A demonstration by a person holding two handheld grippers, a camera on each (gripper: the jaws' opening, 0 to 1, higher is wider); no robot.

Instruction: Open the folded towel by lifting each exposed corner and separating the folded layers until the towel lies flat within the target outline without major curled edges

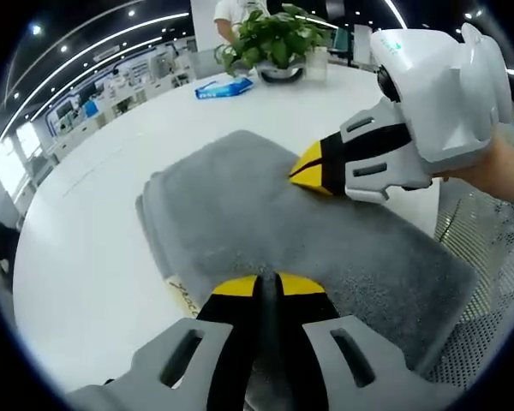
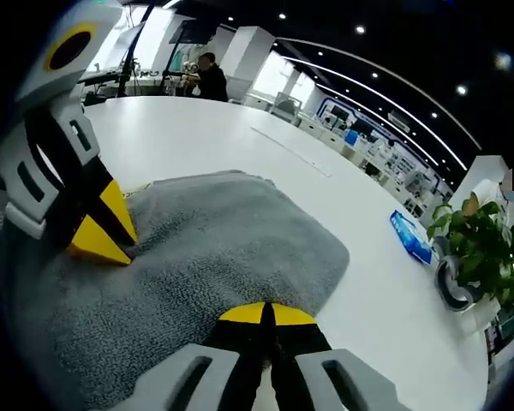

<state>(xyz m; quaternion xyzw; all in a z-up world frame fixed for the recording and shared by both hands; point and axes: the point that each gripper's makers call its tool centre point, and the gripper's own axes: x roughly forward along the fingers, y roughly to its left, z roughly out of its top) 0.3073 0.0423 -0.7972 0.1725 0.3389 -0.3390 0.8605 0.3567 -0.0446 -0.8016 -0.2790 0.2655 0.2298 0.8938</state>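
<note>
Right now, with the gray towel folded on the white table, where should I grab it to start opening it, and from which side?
Probably take the top layer at the rounded corner of the towel, in the left gripper view the one farthest from the left tool. There the folded layers seem to show as stacked edges. Come in low from the bare table side, sliding one jaw under the top layer only, then lift and peel back.

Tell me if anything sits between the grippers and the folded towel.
Nothing visible does. The left gripper and the right gripper both sit with yellow tips right at the grey towel, jaws together, on opposite edges. The white table around it holds nothing nearby.
</note>
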